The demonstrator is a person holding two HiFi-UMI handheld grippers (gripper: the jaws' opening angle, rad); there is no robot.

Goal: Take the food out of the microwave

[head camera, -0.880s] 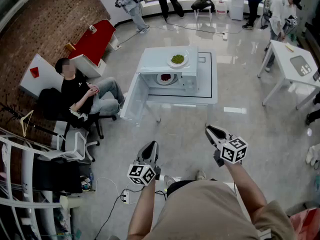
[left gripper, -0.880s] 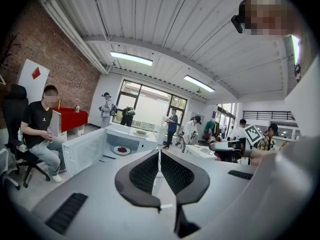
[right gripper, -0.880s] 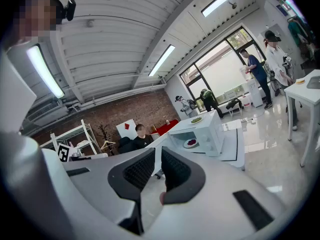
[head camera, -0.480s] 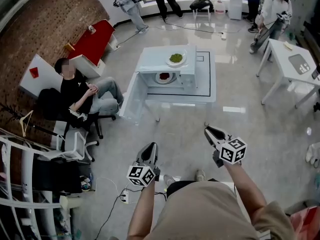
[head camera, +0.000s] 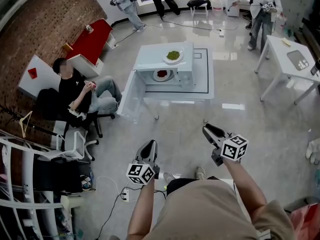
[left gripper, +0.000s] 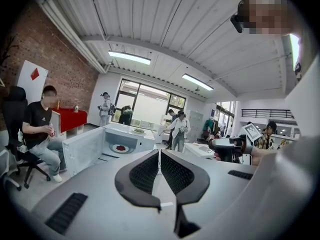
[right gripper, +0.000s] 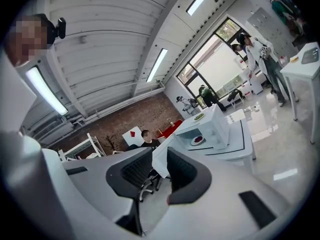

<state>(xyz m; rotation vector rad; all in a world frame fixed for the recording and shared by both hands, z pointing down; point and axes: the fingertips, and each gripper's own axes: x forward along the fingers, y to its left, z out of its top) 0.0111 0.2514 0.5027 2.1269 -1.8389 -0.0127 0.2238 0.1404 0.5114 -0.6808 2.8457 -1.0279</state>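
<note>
Food (head camera: pixel 163 75), red on a plate, lies inside the open microwave (head camera: pixel 150 59) at the left edge of the surface (head camera: pixel 202 86), well apart from both claws. The left claw (head camera: pixel 149 146) is closed on nothing. The right claw (head camera: pixel 209 130) stands narrowly parted and is also empty, so I judge it must widen first or it will shove the plate deeper. A one-sided grip could tilt the plate and spill it. A plate of green food (head camera: pixel 173 56) on the microwave's top could be knocked. The open door (head camera: pixel 131 95) juts past the surface's near left corner, with a seated person (head camera: pixel 80 91) just beyond.
</note>
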